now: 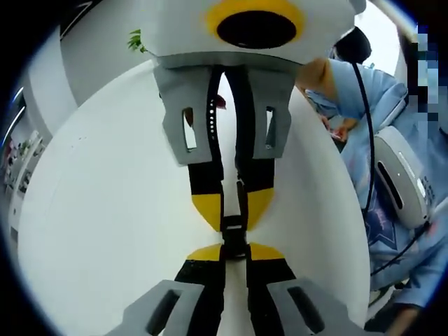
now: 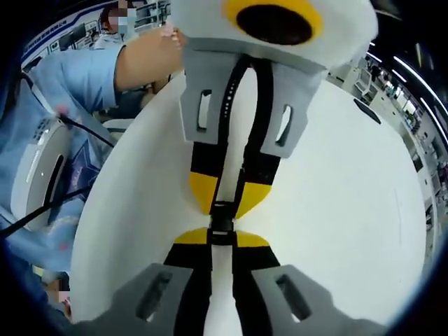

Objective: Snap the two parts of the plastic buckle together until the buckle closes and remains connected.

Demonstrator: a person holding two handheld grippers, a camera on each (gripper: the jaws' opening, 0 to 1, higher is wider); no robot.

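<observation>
- Left gripper view: your left tool (image 1: pixel 234 257) is clenched on the buckle (image 1: pixel 234 238), nose to nose with the right tool (image 1: pixel 233 204) above the white worktop (image 1: pixel 105 210).
- Right gripper view: your right tool (image 2: pixel 221 241) is clenched on the buckle (image 2: pixel 221 222) too; a skewed push could stop the halves latching.

A round white desk (image 1: pixel 105 210) spreads under everything in the left gripper view, its far edge curving from nine o'clock up to eleven. A green plant (image 1: pixel 136 40) shows at eleven o'clock, beyond that edge. At three o'clock a person in a light blue garment (image 1: pixel 392 203) stands beside the desk, with a white device (image 1: pixel 402 178) strapped at the front and a black cable (image 1: pixel 365 133) running down to it. In the right gripper view the person's light blue sleeve (image 2: pixel 77 77) lies at ten o'clock, and at nine o'clock the white device and dark cables (image 2: pixel 42 210) sit near the desk rim. Shelves and ceiling lights (image 2: pixel 399 91) blur past two o'clock.
</observation>
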